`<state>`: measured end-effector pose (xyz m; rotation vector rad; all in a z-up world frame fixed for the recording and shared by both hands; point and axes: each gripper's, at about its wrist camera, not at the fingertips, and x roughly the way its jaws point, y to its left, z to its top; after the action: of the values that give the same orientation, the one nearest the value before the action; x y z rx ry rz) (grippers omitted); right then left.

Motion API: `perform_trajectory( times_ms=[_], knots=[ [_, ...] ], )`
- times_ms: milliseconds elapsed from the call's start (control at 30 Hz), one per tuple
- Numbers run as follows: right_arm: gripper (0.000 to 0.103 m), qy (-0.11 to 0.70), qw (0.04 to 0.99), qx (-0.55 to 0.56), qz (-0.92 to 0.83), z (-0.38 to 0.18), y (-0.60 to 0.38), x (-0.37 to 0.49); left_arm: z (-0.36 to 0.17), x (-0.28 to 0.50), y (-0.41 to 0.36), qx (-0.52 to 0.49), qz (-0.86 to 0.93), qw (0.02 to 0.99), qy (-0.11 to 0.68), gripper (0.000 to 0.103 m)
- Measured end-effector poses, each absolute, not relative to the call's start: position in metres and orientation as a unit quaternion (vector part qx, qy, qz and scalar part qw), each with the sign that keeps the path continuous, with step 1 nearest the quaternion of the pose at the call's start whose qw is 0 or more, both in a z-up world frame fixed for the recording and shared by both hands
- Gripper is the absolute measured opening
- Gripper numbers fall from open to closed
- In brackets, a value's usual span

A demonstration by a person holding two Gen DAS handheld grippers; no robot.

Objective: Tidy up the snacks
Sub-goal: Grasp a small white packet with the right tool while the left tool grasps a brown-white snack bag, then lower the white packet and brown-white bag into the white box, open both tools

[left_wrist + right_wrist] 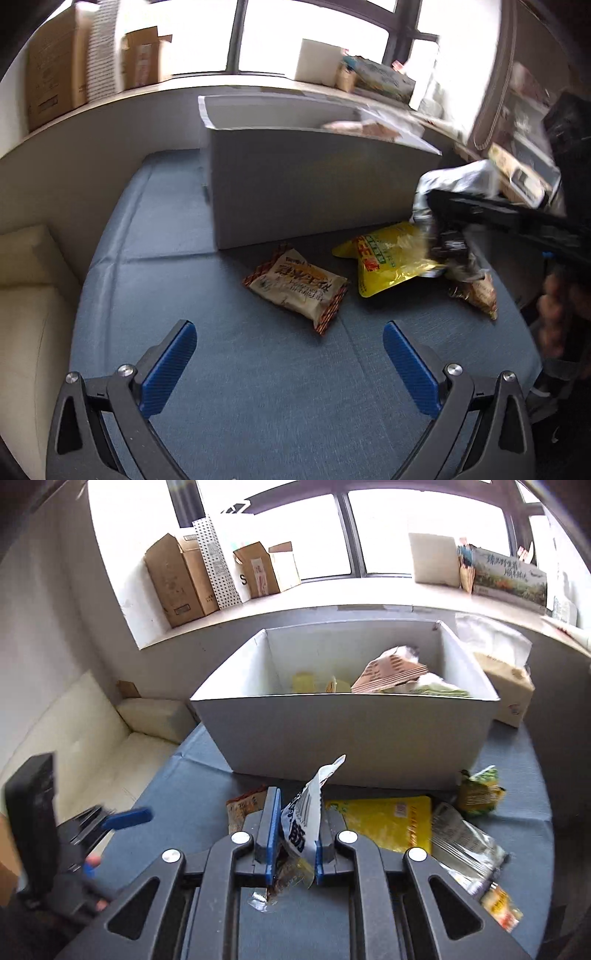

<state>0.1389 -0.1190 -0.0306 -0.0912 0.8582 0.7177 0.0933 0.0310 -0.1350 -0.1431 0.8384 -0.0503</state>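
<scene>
The right tool (293, 834) is clamped on a white snack packet (306, 808), held just in front of the white box (332, 727). The left tool (290, 354) gapes wide with nothing between its pads, above the blue counter (258, 387) near a beige snack bag (295, 286) and a yellow bag (388, 258).

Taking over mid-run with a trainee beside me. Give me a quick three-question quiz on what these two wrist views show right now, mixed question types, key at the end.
1. True or false: the right gripper is shut on a white snack packet.
2. The left gripper is: A) holding the yellow bag; B) open, holding nothing, above the blue mat; C) inside the white box.
3. Fill in: the tan packet with checkered ends lies on the mat in front of the white ____.

Key: 1 true; 2 B; 3 box.
</scene>
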Motion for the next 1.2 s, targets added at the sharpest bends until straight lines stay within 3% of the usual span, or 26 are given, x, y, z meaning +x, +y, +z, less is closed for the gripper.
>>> perform_trajectory(
  times_ms=[433, 500, 567, 633, 867, 1200],
  knots=[
    [0.015, 0.418, 0.842, -0.017, 0.341, -0.027, -0.174, 0.098, -0.178, 0.174, 0.027, -0.004, -0.057, 0.886, 0.46, 0.102],
    [0.015, 0.421, 0.841, -0.008, 0.341, -0.029, -0.181, 0.098, -0.179, 0.175, 0.026, 0.008, -0.051, 0.888, 0.457, 0.095],
    [0.015, 0.42, 0.841, -0.005, 0.339, -0.03, -0.184, 0.097, -0.176, 0.172, 0.025, 0.013, -0.051, 0.891, 0.452, 0.076],
    [0.015, 0.42, 0.842, -0.002, 0.338, -0.03, -0.187, 0.096, -0.174, 0.173, 0.024, 0.011, -0.053, 0.89, 0.453, 0.071],
    [0.015, 0.422, 0.843, -0.002, 0.334, -0.033, -0.187, 0.097, -0.167, 0.151, 0.029, -0.022, -0.066, 0.893, 0.444, 0.069],
    [0.016, 0.419, 0.841, -0.012, 0.343, -0.029, -0.179, 0.096, -0.1, 0.081, 0.017, -0.047, -0.054, 0.919, 0.388, 0.07]
  ],
)
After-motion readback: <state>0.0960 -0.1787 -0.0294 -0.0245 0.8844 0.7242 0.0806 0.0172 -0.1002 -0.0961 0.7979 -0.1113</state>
